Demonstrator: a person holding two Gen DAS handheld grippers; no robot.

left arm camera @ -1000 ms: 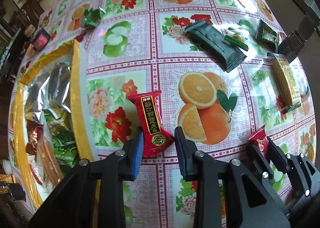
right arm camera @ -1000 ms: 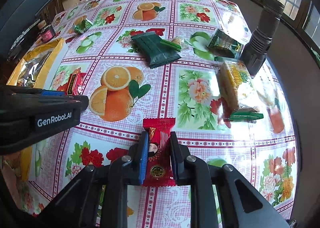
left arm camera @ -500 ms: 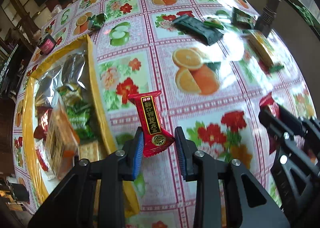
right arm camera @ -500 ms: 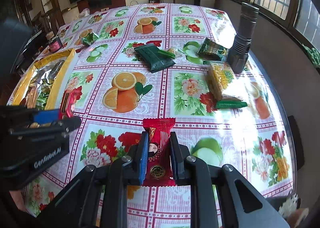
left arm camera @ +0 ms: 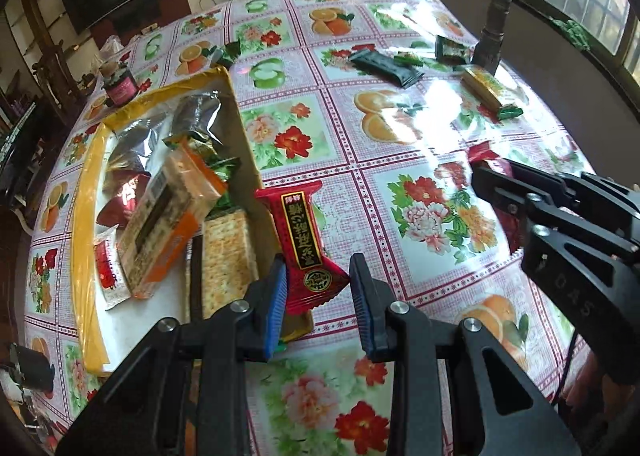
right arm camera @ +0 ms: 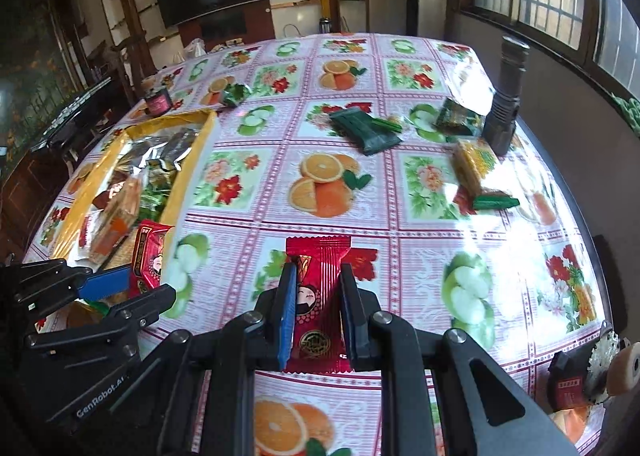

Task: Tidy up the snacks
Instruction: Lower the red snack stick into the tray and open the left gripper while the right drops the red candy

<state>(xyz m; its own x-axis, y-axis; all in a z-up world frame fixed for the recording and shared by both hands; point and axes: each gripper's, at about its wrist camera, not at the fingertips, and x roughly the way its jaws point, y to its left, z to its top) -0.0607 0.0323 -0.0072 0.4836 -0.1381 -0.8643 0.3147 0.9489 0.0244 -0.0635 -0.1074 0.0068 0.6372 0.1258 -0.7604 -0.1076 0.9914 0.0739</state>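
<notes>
left wrist: both grippers (left arm camera: 318, 288) (right arm camera: 318, 314) clamp red snack packets (left arm camera: 304, 240) (right arm camera: 316, 296).

1. The tablecloth (right arm camera: 400, 216) was pink-checked, with panels of oranges, green apples and red flowers.
2. The box (left arm camera: 86, 192) had yellow walls.
3. Both held snack packets (left arm camera: 304, 252) (right arm camera: 316, 296) were red with gold-and-black labels.
4. The gripper pads (right arm camera: 286, 316) were blue on black frames.
5. A dark green packet (right arm camera: 364, 128) lay farther off.
</notes>
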